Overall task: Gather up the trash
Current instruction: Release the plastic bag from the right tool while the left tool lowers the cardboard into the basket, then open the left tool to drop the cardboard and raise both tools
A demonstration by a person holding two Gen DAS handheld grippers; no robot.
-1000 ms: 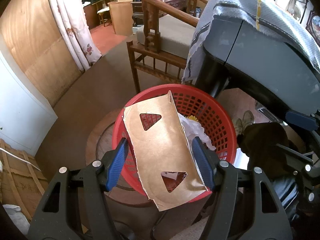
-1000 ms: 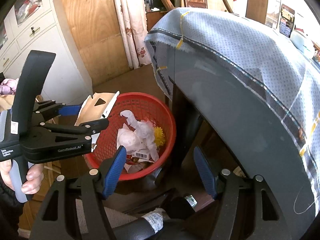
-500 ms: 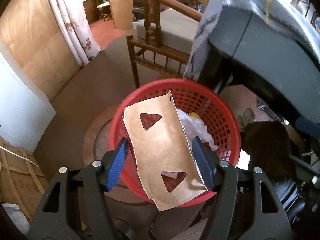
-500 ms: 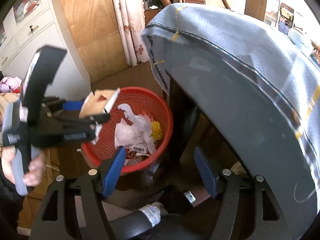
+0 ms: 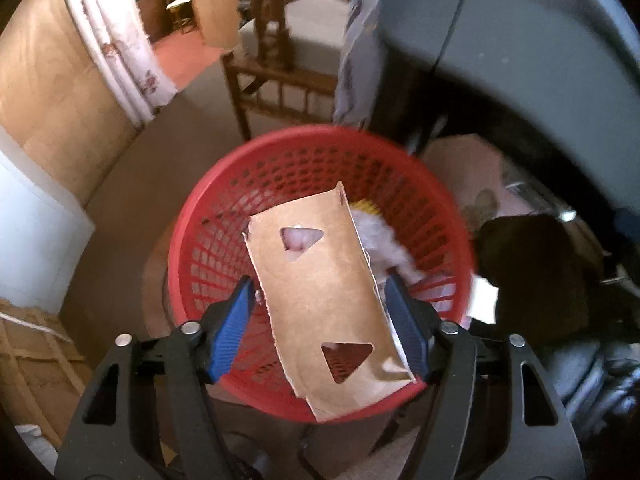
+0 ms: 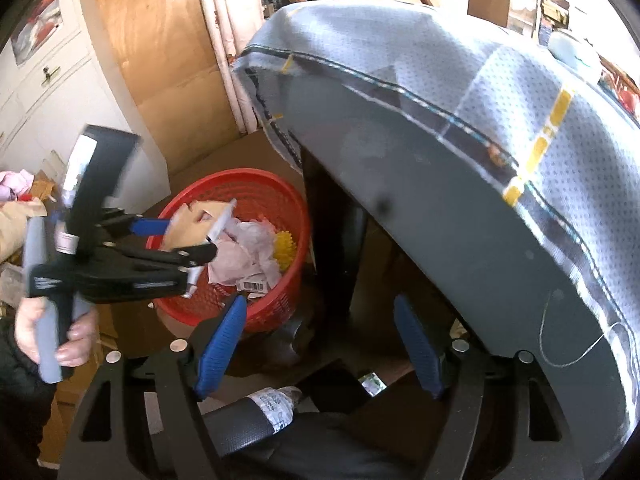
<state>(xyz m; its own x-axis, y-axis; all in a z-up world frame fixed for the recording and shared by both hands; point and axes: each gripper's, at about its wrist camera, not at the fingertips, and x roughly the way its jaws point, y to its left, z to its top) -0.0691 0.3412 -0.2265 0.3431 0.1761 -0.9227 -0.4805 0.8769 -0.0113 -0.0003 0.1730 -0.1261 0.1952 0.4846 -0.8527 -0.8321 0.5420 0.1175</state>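
Brown cardboard scrap (image 5: 332, 304), light and floppy, pinched edgewise in our left gripper (image 5: 320, 328) mid-frame over red basket (image 5: 224, 208); right gripper (image 6: 320, 344) open, empty.

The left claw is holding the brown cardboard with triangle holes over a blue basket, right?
Not quite: the basket is red, not blue. The left wrist view shows the left claw holding the brown cardboard piece with triangle holes over the red plastic mesh basket.
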